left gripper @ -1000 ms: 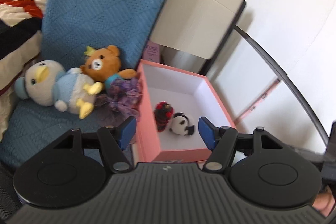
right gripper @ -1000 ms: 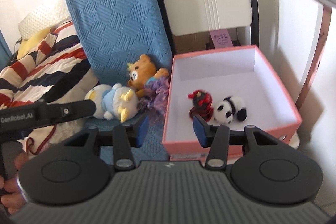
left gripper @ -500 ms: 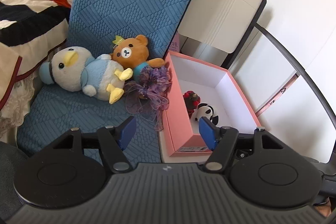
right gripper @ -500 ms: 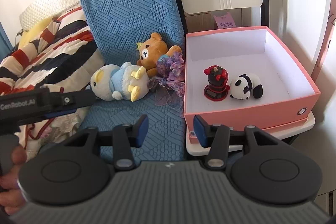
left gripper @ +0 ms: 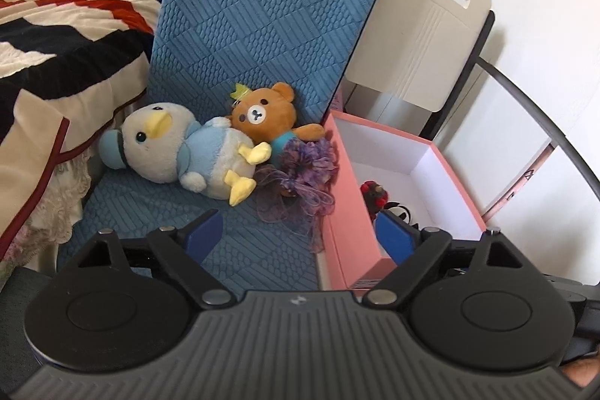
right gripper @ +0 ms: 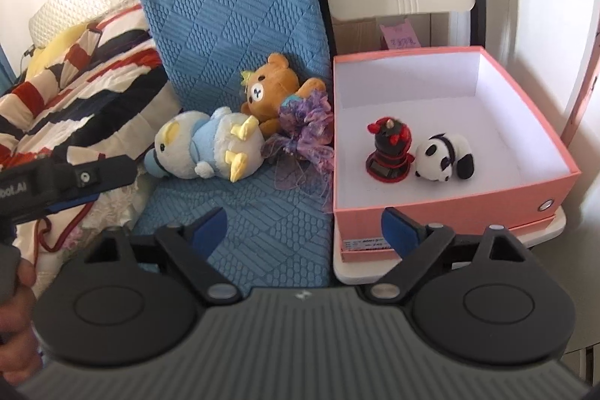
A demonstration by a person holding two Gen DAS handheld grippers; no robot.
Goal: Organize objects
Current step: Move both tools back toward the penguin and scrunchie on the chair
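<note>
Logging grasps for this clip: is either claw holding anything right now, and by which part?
Nothing is held: left claw and right claw are both open and empty.

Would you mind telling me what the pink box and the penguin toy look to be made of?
Pink box: probably matte paperboard, given its thin, straight walls, crisp corners and white lining. Penguin: soft plush fabric, with a fuzzy nap and rounded, stuffed shape.

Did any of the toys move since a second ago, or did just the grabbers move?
Only the grabbers moved. The left gripper swung left from the pink box toward the plush toys; the right gripper opened wider. Penguin, bear, panda and red-black figure stayed put.
</note>
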